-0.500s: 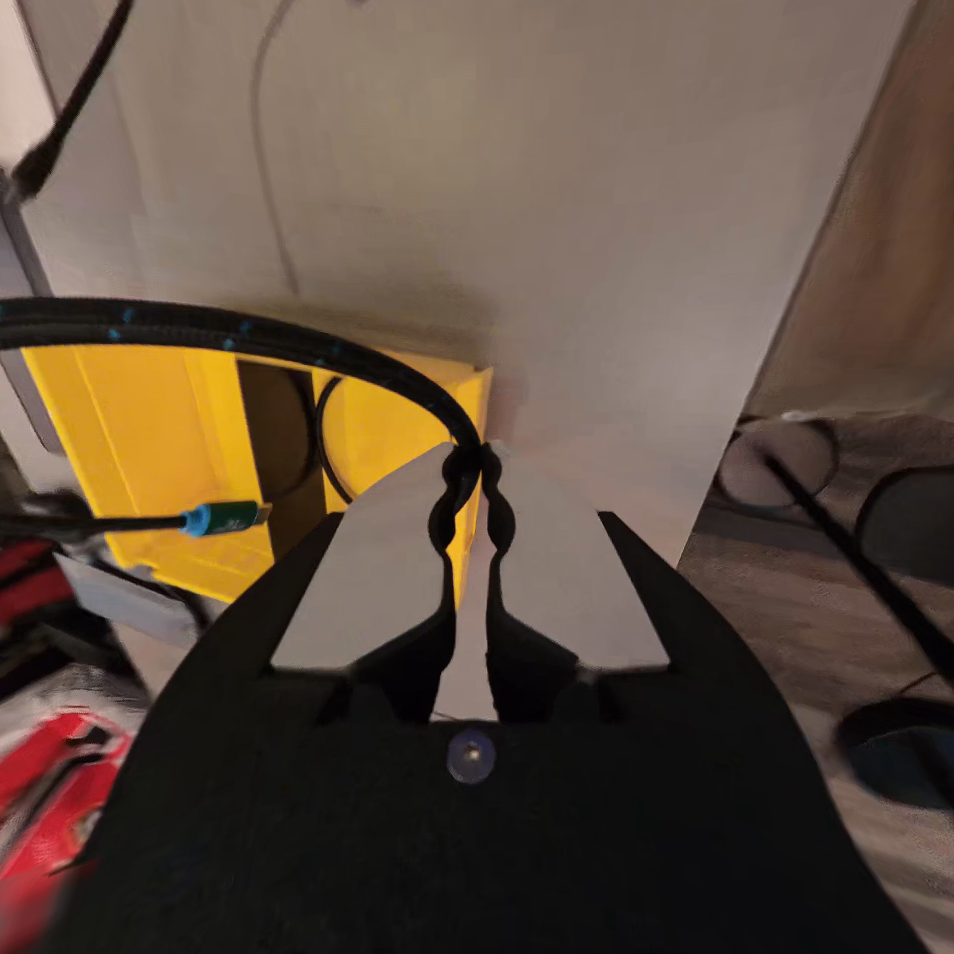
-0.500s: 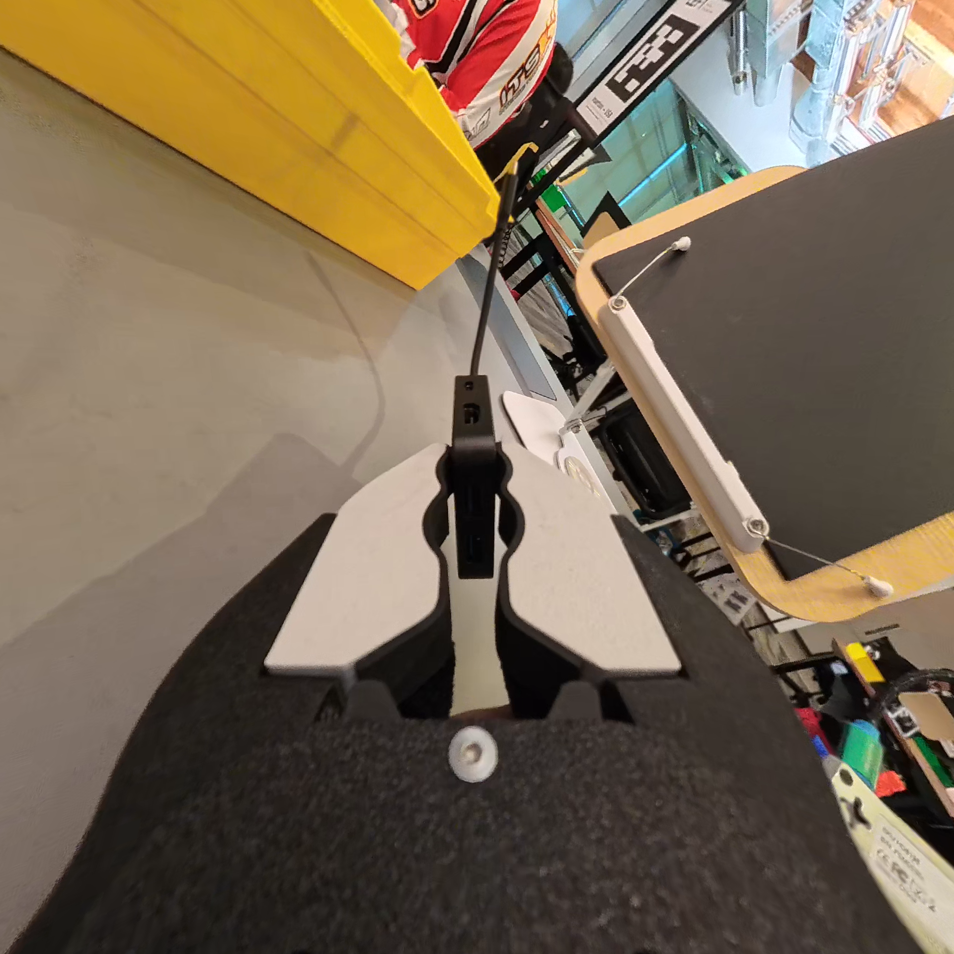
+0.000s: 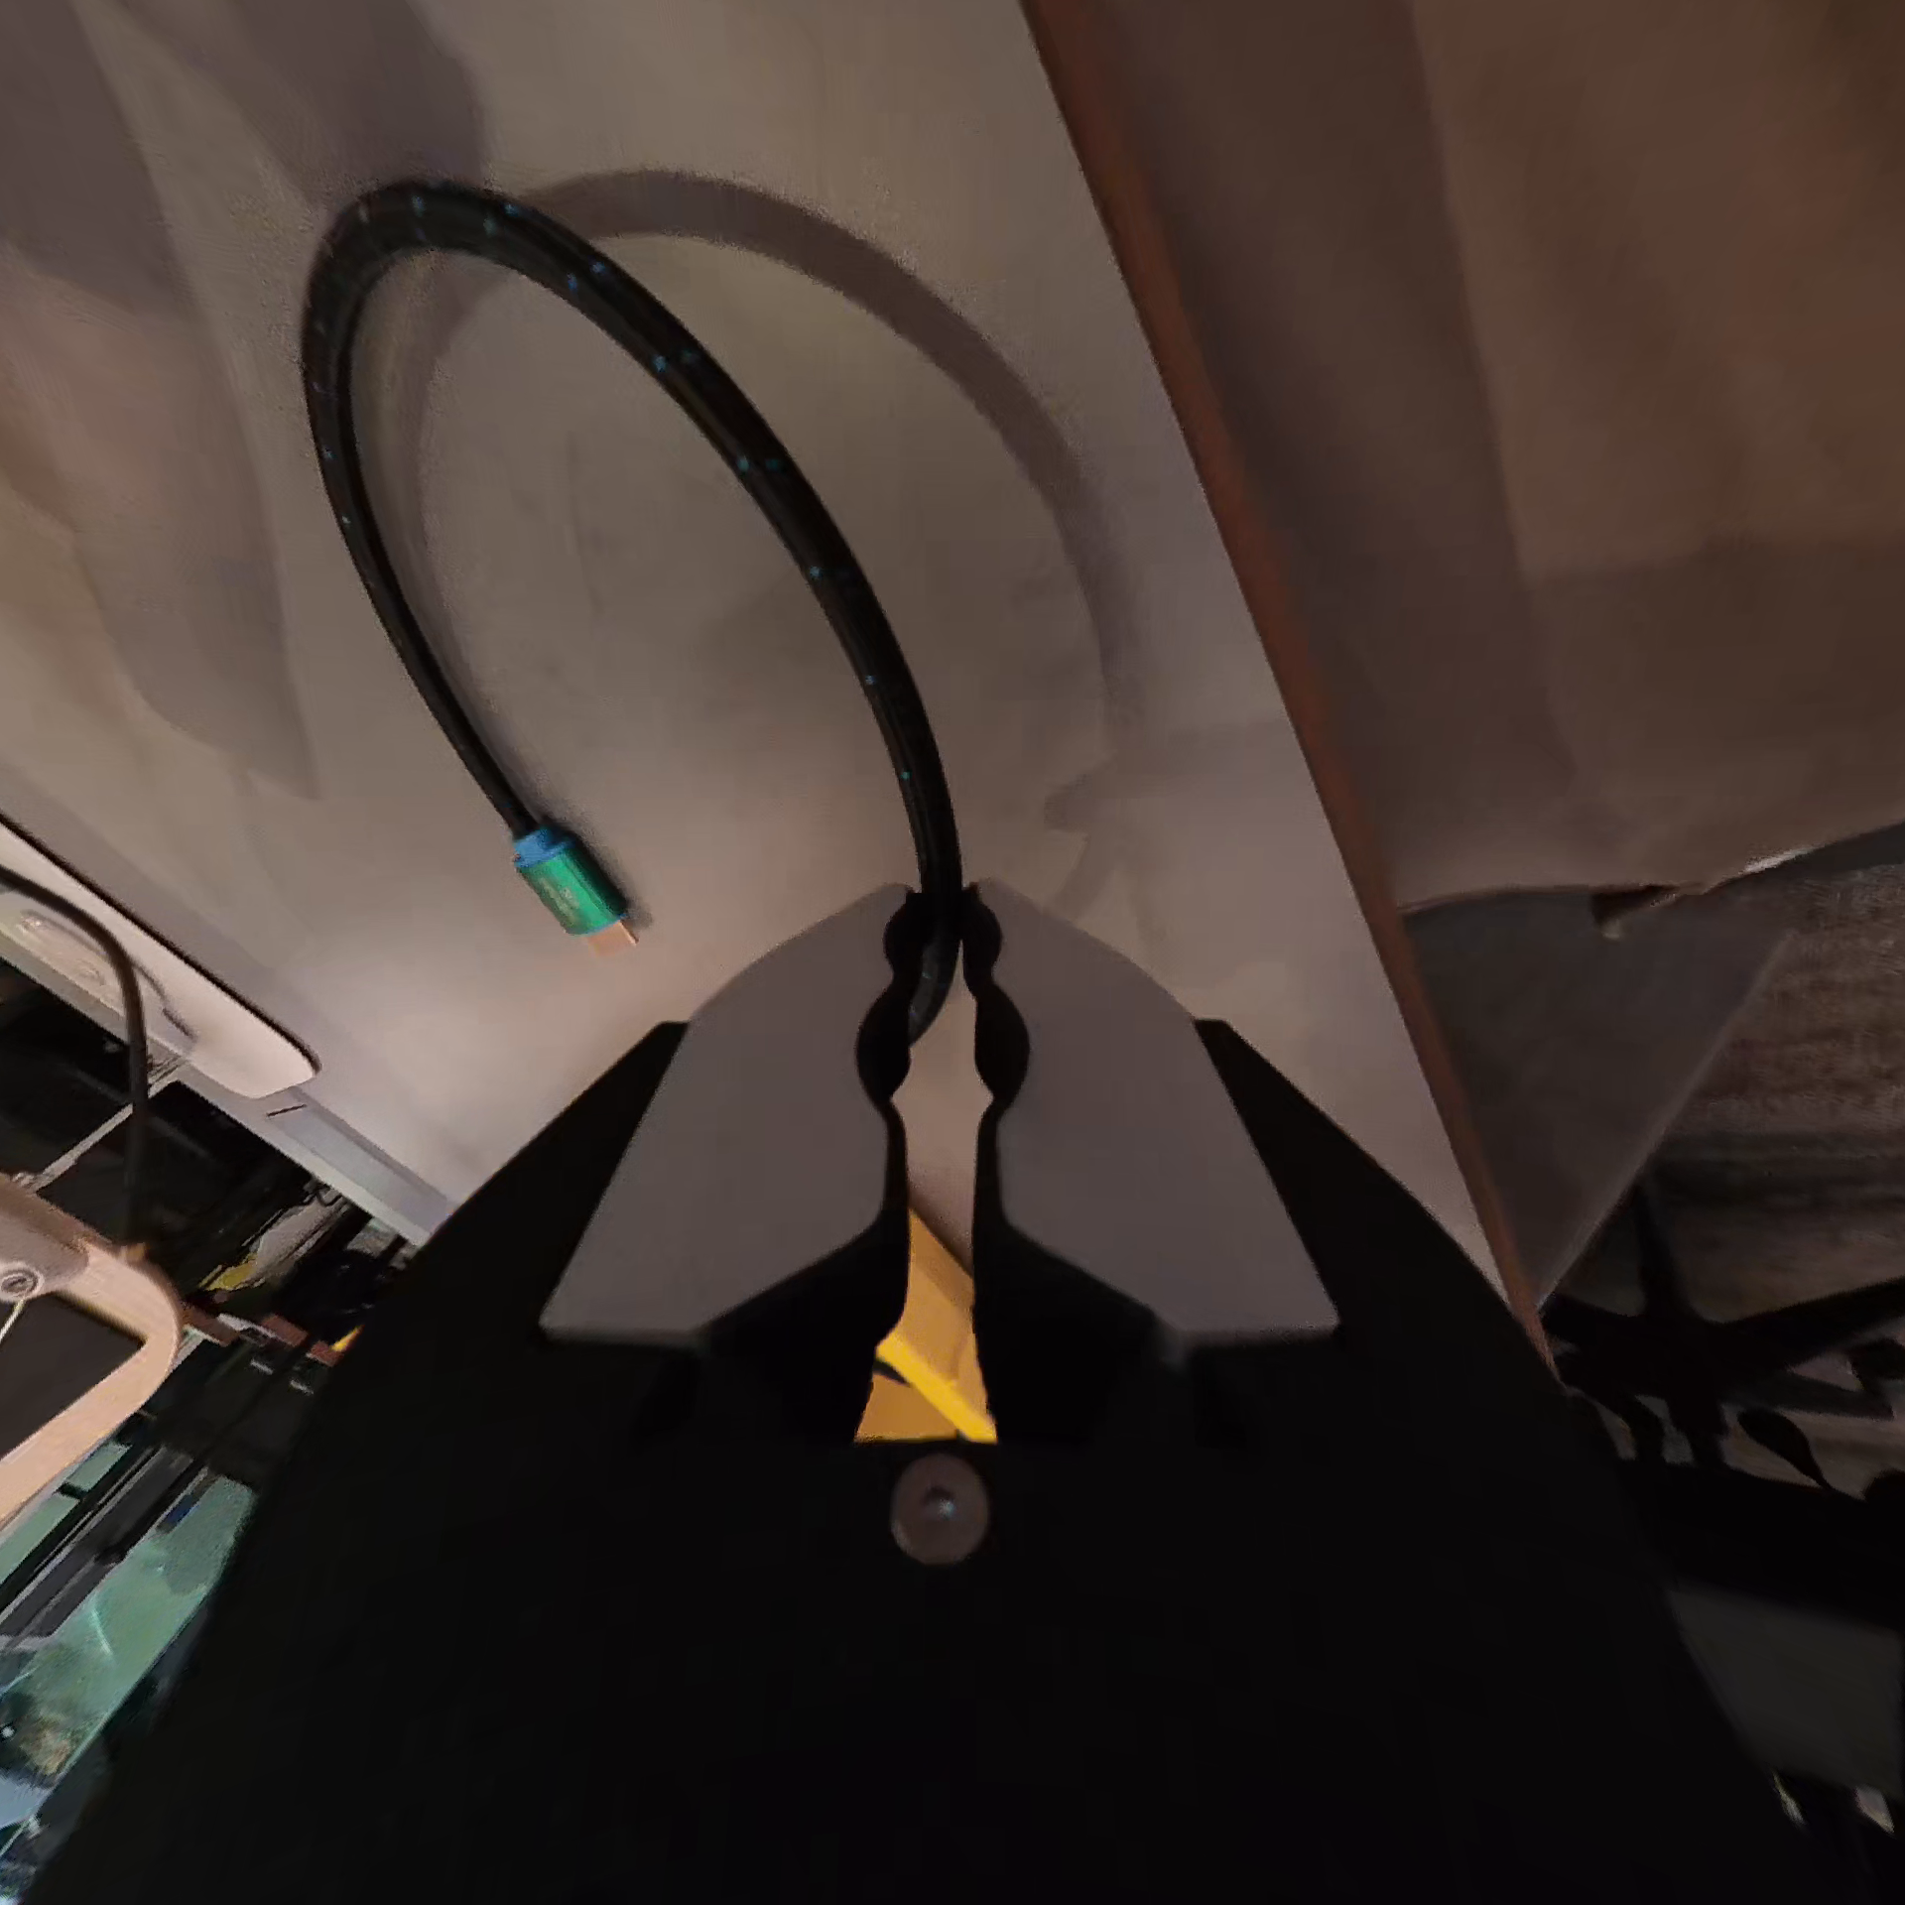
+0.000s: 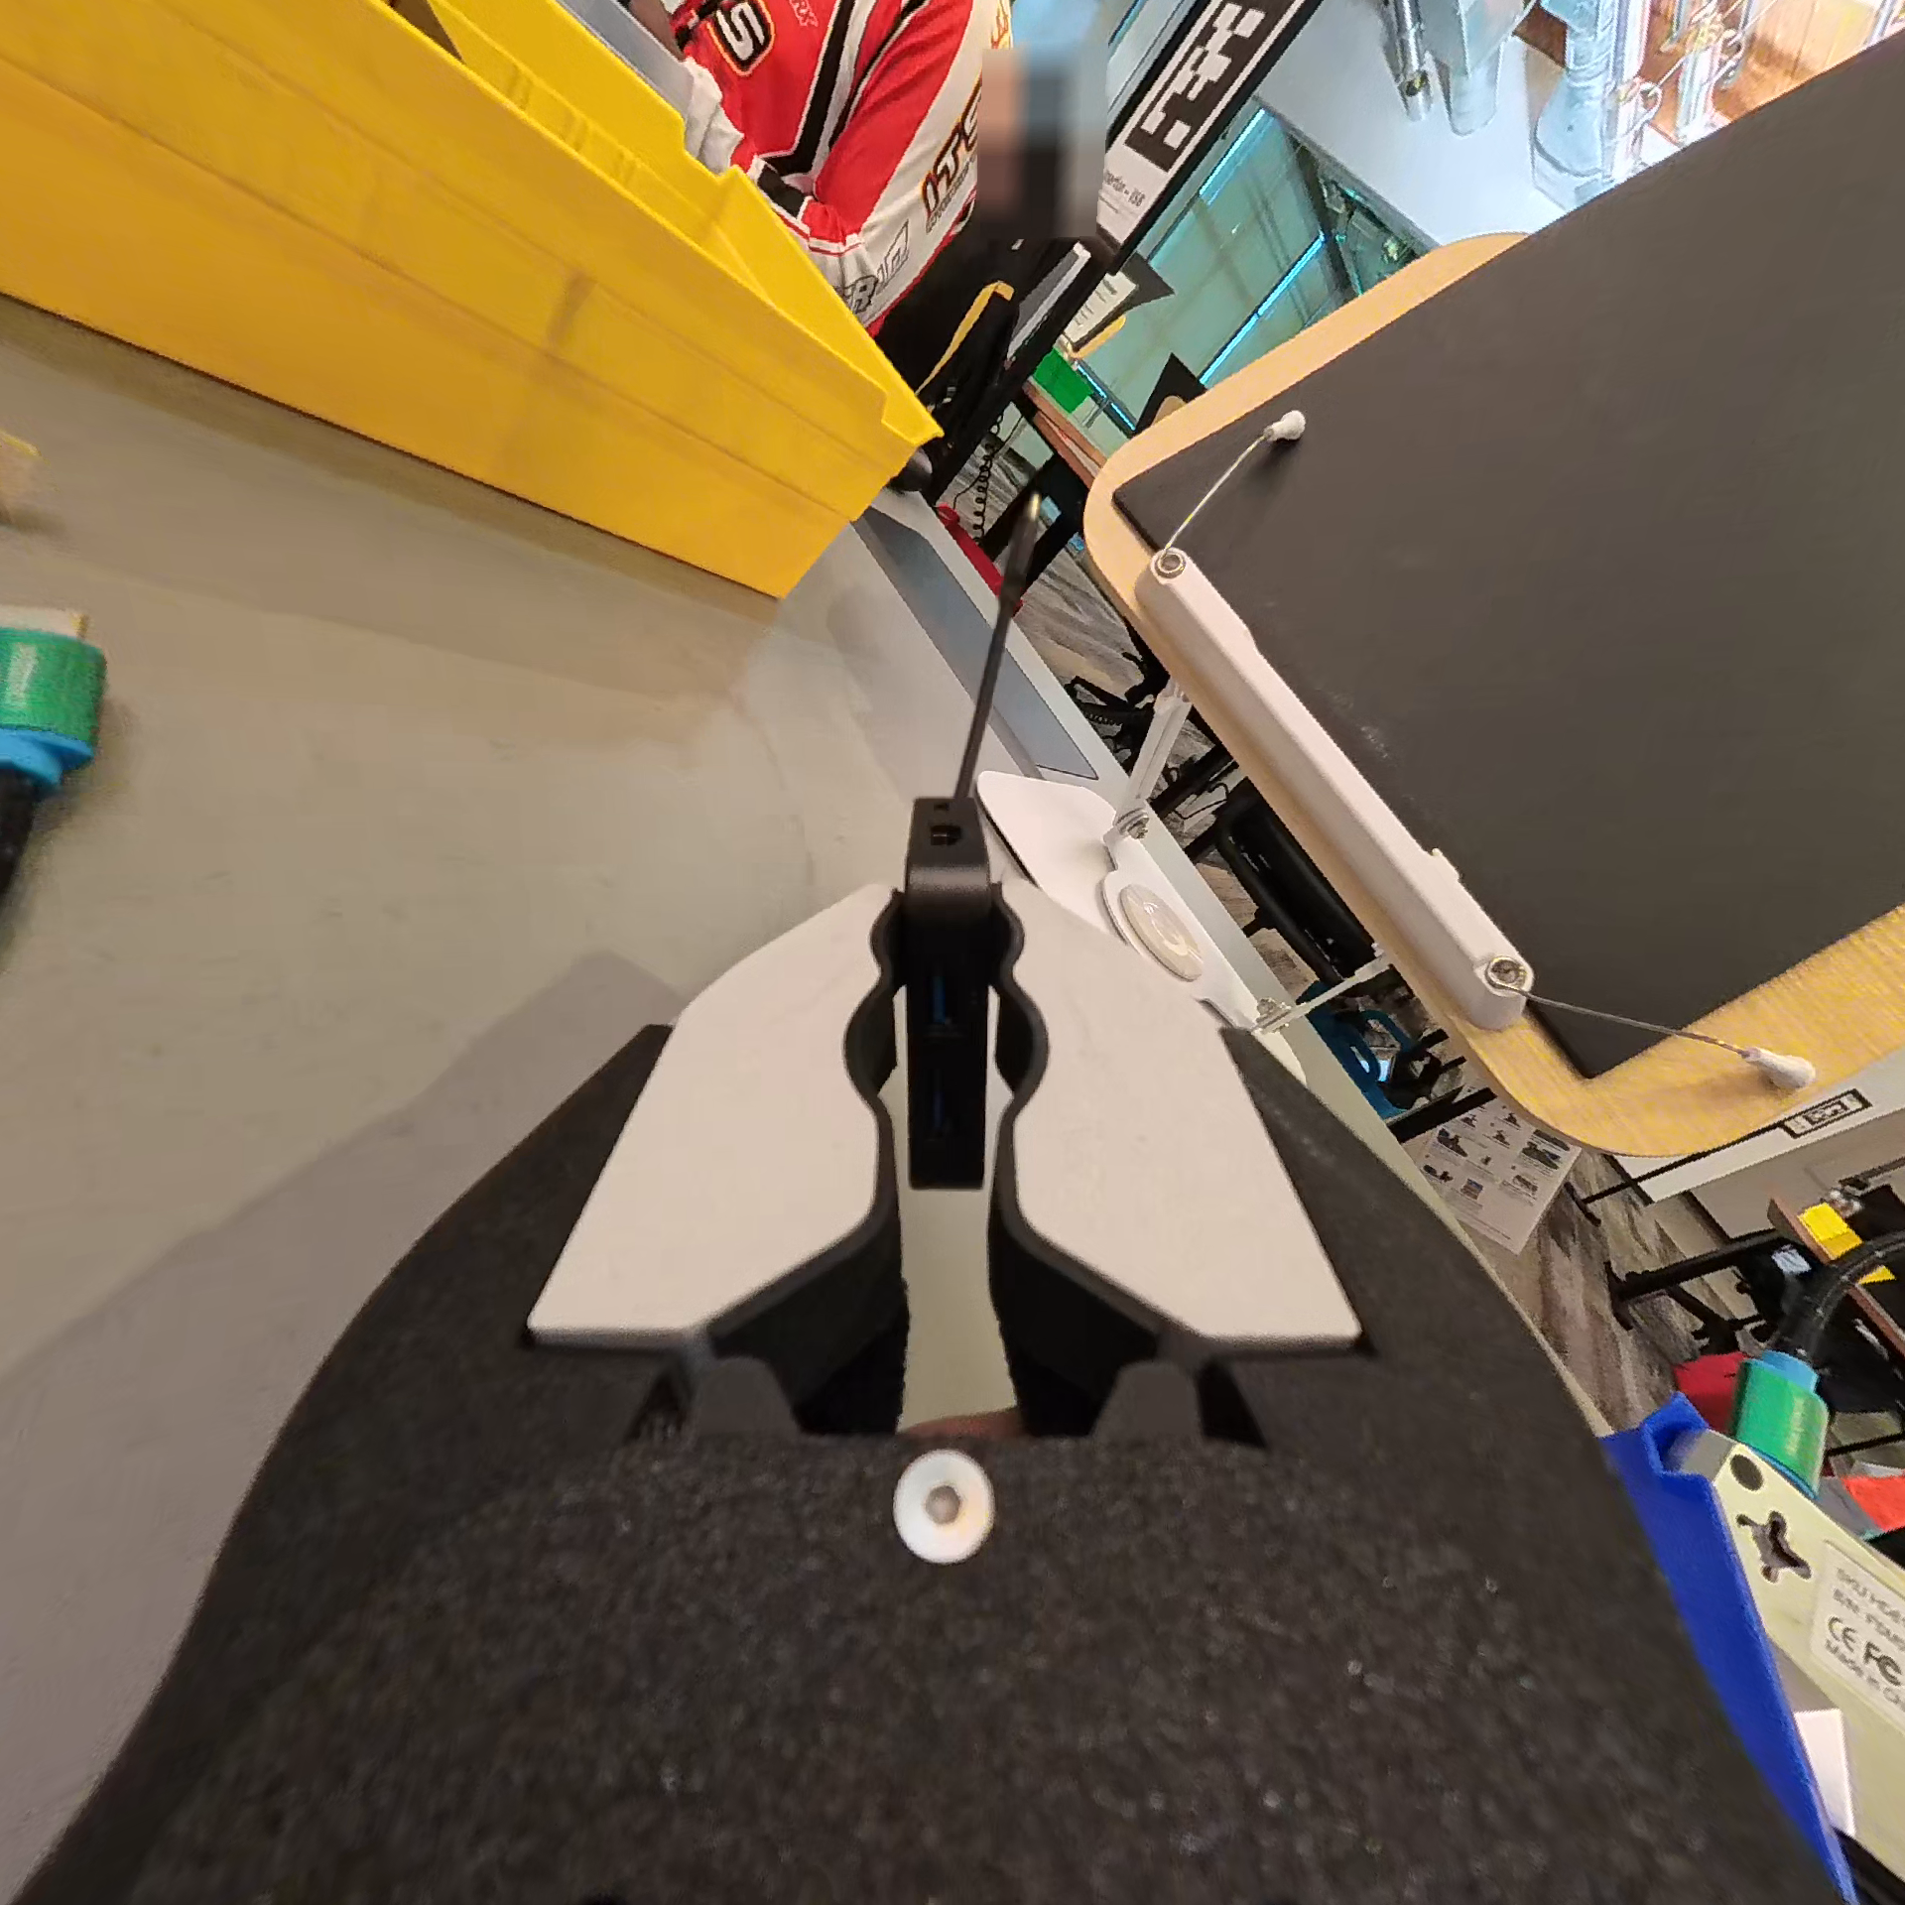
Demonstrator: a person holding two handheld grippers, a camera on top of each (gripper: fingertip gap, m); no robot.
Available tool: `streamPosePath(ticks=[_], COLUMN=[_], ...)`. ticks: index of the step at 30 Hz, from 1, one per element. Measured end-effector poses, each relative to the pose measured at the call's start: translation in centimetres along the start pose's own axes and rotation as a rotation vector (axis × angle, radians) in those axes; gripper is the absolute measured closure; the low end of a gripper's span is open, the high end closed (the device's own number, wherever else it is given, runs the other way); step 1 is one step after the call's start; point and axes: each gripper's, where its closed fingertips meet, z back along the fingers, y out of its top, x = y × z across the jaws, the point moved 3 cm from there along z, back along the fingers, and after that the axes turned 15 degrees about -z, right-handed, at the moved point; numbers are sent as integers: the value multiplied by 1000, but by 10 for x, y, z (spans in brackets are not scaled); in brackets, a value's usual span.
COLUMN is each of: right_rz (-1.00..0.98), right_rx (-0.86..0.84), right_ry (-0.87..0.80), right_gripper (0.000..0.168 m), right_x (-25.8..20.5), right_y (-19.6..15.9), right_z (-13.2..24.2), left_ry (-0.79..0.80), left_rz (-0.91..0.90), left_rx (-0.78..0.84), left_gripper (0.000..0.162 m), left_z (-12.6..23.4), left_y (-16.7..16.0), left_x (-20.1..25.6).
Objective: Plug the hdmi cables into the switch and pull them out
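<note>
We are pinching the left claw tight on the braided black HDMI cable, gripping mid-length. The cable is arching up and leftward over the grey table, ending in a green plug that is hanging free, unplugged. We are clamping the right claw on the black switch, held edgewise between the fingers, with a thin black lead running from its far end. A yellow bin is sitting on the table behind.
</note>
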Motion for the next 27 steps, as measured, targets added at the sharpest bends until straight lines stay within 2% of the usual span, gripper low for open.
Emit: streamPosePath(ticks=[4,7,8,11,13,16,17,19,21,22,25,27], right_rz=[9,15,15,14,19,39,40,34,18,7,-22,-38], right_rx=[-6,-10,-11,-3,2,-7,-8,-12,2,9,36,77], right_ry=[7,9,8,4,9,21,25,34,43,50,74,103], right_gripper=[155,155,155,155,155,155,155,155,155,155,155,155], right_x=[-2,-2,-2,-2,-3,-6,-7,-9,-10,-11,-12,-16], right_y=[-1,-1,-1,0,0,-1,-1,0,2,3,7,14], right_z=[-1,-1,-1,0,0,-1,-1,-1,1,2,5,9], left_ry=[9,-144,-135,-19,96,239,259,286,310,332,368,409], left_rz=[97,357,432,661,905,1318,1426,1572,1610,1624,1575,1506], left_rx=[29,52,71,132,169,284,341,350,291,299,416,510], left_gripper=[153,137,136,140,143,128,121,117,112,114,114,105], left_z=[-4,-5,-4,-1,-2,-9,-14,-27,-43,-45,-37,-25], left_y=[2,-5,-9,-24,-38,-59,-62,-71,-77,-78,-69,-62], left_x=[7,28,32,36,28,11,5,-2,-8,-15,-51,-81])
